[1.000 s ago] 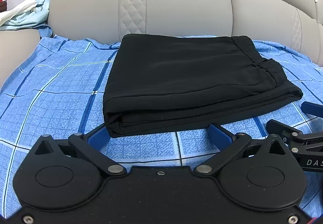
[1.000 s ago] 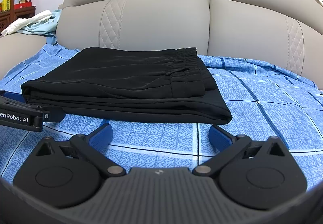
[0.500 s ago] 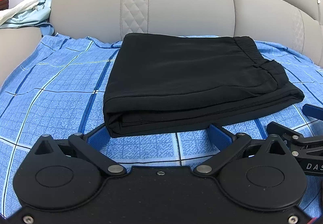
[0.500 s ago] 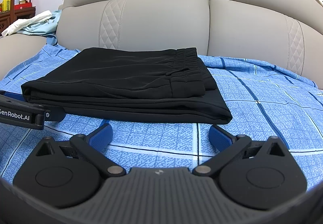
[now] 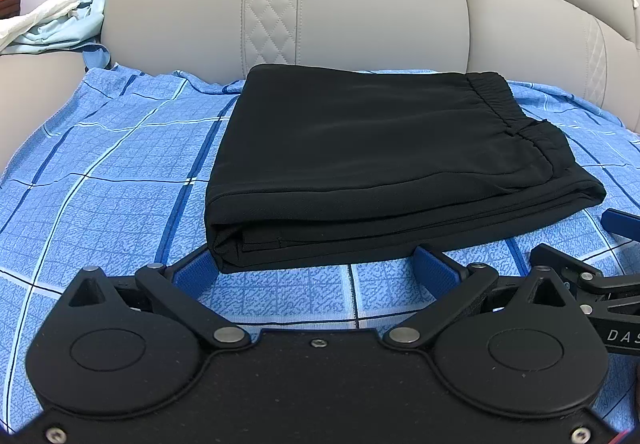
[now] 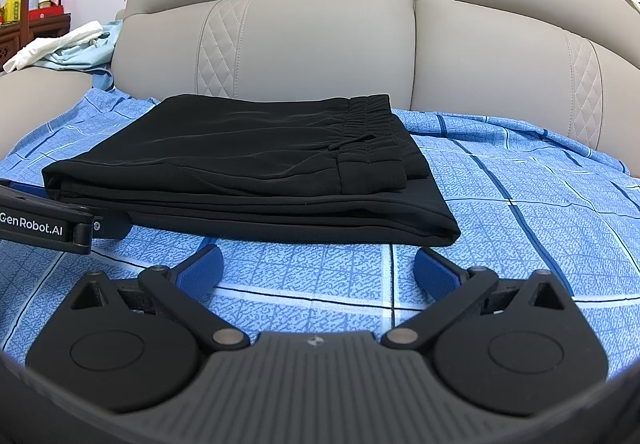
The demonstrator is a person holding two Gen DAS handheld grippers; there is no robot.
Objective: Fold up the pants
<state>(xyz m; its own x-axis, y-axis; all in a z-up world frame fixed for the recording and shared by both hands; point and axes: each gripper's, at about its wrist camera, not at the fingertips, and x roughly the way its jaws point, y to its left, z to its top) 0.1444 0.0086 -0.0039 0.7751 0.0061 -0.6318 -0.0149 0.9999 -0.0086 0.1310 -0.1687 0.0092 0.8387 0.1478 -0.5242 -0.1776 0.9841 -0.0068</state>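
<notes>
The black pants (image 5: 380, 163) lie folded into a flat stack on the blue checked sheet (image 5: 104, 171), elastic waistband to the right. My left gripper (image 5: 316, 264) is open just in front of the stack's near left corner, holding nothing. In the right wrist view the same pants (image 6: 248, 171) lie ahead, and my right gripper (image 6: 318, 268) is open over bare sheet (image 6: 540, 211) in front of the stack's near right corner. Each gripper shows at the edge of the other's view: the right one (image 5: 592, 276), the left one (image 6: 60, 219).
A beige padded sofa back (image 5: 360, 7) rises right behind the pants. Light blue and white clothes (image 6: 68, 47) are heaped on the left armrest. A wooden shelf with bottles (image 6: 24, 11) stands at far left. Open sheet spreads to both sides of the stack.
The left wrist view has shifted slightly, with the pants a little higher and further right in it. Both grippers stay open; the pants have not moved.
</notes>
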